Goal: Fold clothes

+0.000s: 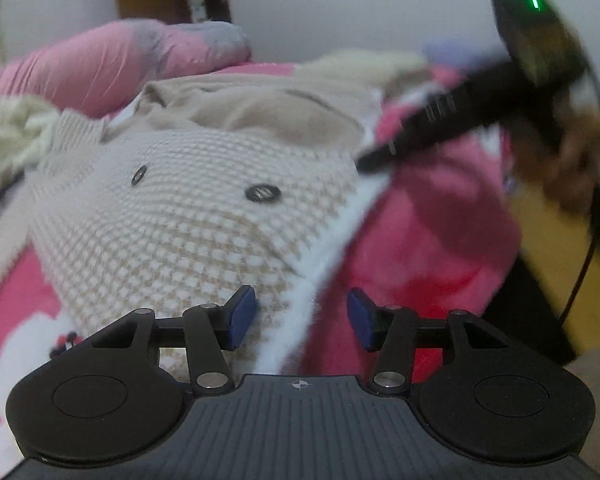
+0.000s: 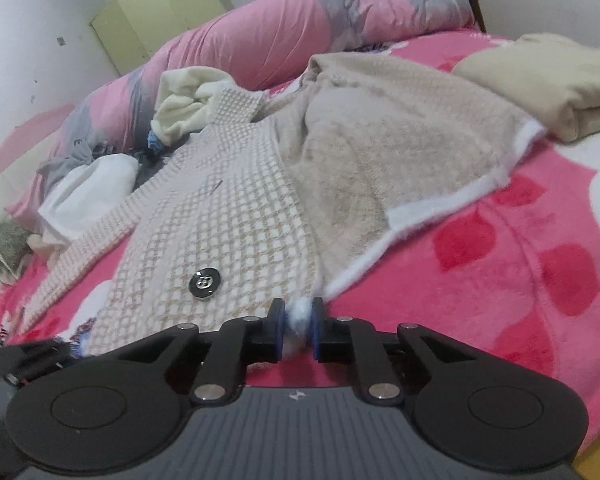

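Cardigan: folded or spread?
Partly folded: the cardigan has one front panel turned back, plush lining up; the right gripper pinches its white hem.

left hand-held gripper (image 1: pixel 302 318) parted, right hand-held gripper (image 2: pixel 298 328) pinched

From my left wrist view the right gripper (image 1: pixel 480 104) at upper right is smeared by blur, its jaws unreadable. My right wrist view cuts off the folded beige garment (image 2: pixel 556 84) at its right edge; the clothes pile (image 2: pixel 88 188) at left is indistinct.

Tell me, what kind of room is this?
Probably a bedroom. A knitted cardigan lies on a bed with a pink flowery blanket, a big pink and grey duvet is bunched behind it, and a cupboard stands by the wall.
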Demonstrator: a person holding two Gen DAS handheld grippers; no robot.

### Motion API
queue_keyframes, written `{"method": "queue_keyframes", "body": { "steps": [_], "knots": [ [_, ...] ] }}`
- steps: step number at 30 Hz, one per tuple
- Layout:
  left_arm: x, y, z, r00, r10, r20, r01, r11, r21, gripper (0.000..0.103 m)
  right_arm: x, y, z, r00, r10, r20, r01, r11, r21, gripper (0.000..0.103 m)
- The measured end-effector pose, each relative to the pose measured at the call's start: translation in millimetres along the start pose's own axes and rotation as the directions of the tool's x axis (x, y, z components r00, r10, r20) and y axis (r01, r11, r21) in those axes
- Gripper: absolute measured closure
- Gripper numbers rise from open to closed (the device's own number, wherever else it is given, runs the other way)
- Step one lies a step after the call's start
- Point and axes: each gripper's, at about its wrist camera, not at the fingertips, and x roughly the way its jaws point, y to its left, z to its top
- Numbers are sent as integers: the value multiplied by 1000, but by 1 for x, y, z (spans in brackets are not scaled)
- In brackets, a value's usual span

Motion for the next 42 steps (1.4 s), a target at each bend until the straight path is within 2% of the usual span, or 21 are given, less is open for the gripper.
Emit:
{"method": "queue_keyframes", "body": {
  "steps": [2,3,8,13,15,17,22,23,24,25,26,28,30,31,32,34,35,37,38,40,42],
  "knots": [
    [4,-7,-1,999,42,-4,-42,999,35,61,-5,11,10,999,34,29,-33,999,-32,97],
    [3,-4,1,999,45,1,-45,999,5,64,-7,16,16,997,55,45,-53,997,-47,97],
    [-3,23,10,1000,0,15,4,979,-203,60,0,47,52,980,164,116,-149,981,-128,97],
    [-9,32,18,999,42,21,-35,963,-268,60,38,63,82,962,259,82,-249,962,-113,98],
    [-17,38,23,999,39,29,-28,948,-318,53,44,66,92,954,287,85,-279,956,-95,98],
    [-26,44,25,998,23,61,0,933,-361,52,48,68,101,945,314,90,-308,948,-77,98],
    [-29,58,18,998,27,55,-1,905,-424,53,53,71,101,938,337,84,-331,941,-77,98],
    [-25,57,16,998,62,24,-47,911,-411,60,57,70,100,938,338,76,-333,940,-70,98],
    [-21,56,14,995,98,-7,-92,914,-395,82,62,69,100,937,344,65,-341,939,-52,97],
    [-17,56,13,989,145,-37,-148,911,-384,93,69,68,102,932,360,51,-359,933,-28,98],
    [-17,56,14,981,189,-42,-190,902,-388,100,73,71,108,921,387,48,-387,922,-8,98],
    [-26,53,20,963,270,-13,-255,888,-383,101,69,81,121,881,466,76,-468,884,0,98],
    [-39,35,26,934,354,58,-324,902,-284,101,33,95,129,799,579,163,-565,815,-127,98],
    [-46,27,29,915,391,97,-361,903,-235,101,16,98,128,778,599,192,-567,800,-199,98],
    [-52,18,32,896,424,135,-397,899,-186,101,2,95,124,772,598,215,-548,798,-253,98],
    [-42,1,26,894,429,128,-423,904,-66,101,-8,69,105,814,534,228,-481,840,-252,98],
    [-34,-9,19,901,418,113,-421,907,1,100,-5,49,93,854,475,214,-434,876,-211,98],
    [-17,-26,6,921,384,69,-389,914,111,97,14,-2,62,950,286,127,-283,958,-44,98],
    [-9,-33,0,932,361,40,-362,920,152,96,19,-20,49,968,231,94,-234,972,22,98],
    [0,-40,-5,944,331,9,-327,927,183,96,23,-47,27,982,178,56,-184,974,130,98],
    [3,-39,-4,942,335,0,-328,925,193,95,22,-62,11,990,136,36,-141,972,188,98]
  ]
}}
